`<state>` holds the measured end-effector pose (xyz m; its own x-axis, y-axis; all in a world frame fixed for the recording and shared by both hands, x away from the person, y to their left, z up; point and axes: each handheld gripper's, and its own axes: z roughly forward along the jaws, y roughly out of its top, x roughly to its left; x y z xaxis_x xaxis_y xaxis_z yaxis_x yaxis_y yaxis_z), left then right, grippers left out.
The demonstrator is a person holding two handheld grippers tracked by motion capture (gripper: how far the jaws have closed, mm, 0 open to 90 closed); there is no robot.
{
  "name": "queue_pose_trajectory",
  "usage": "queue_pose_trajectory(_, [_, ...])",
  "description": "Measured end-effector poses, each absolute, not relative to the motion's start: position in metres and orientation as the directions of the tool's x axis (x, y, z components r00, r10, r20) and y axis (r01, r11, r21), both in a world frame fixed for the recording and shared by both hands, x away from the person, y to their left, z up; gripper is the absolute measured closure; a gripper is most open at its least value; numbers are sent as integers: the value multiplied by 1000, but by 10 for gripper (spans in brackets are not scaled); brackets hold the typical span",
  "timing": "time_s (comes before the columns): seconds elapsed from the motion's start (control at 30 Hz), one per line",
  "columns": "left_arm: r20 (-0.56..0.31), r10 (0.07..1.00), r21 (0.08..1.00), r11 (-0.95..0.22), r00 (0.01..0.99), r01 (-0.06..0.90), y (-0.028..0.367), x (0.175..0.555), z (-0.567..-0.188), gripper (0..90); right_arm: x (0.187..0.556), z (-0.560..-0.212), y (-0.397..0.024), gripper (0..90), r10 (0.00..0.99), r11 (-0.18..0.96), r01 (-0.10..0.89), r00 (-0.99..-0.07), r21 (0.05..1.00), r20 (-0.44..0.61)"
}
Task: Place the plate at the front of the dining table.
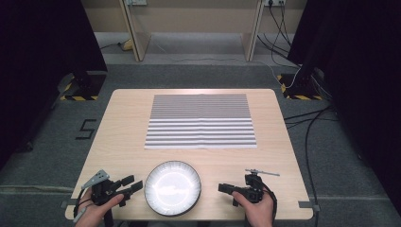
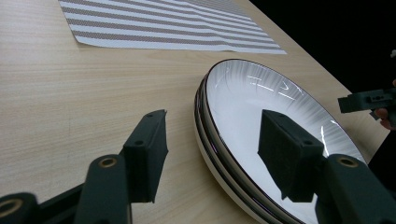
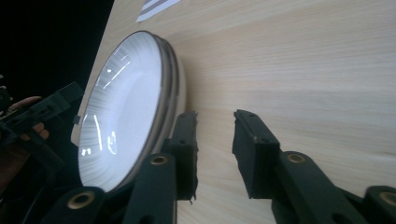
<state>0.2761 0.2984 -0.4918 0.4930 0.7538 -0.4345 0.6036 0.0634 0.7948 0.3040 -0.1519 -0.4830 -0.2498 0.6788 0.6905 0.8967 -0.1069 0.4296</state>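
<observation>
A stack of white plates (image 1: 172, 187) with dark rims sits near the table's front edge, in the middle. My left gripper (image 1: 135, 182) lies just left of the stack and is open. In the left gripper view the plates' rim (image 2: 205, 116) runs between the jaws of the left gripper (image 2: 212, 121), one jaw over the top plate, the other over the bare table. My right gripper (image 1: 222, 188) is right of the stack, apart from it. The right gripper (image 3: 215, 116) stands open over bare wood, with the plates (image 3: 126, 102) beside its left jaw.
A grey-and-white striped placemat (image 1: 201, 121) lies flat on the far half of the wooden table (image 1: 283, 161). Bare wood separates it from the plates. Cables and black stands are on the floor beyond the table's sides.
</observation>
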Motion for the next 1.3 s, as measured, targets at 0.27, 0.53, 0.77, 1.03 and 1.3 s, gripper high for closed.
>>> queue_pose_trajectory(0.27, [-440,740,790,51,508,611,294,278,-494,478,319,-479,-121,733,669,-44,903,-292,428,684])
queue_pose_trajectory(0.53, [-433,750,776,29,499,630,289,282,-497,496,330,-478,-99,747,656,-13,905,-313,425,687])
queue_pose_trajectory(0.77, [-424,753,774,12,504,633,287,284,-497,504,336,-474,-89,825,683,29,901,-334,432,649])
queue_pose_trajectory(1.03, [-426,753,770,9,502,638,286,285,-498,516,338,-477,-88,865,695,39,909,-323,416,642])
queue_pose_trajectory(1.3, [-424,745,768,-6,516,640,280,286,-496,558,336,-472,-79,863,740,60,908,-319,415,591])
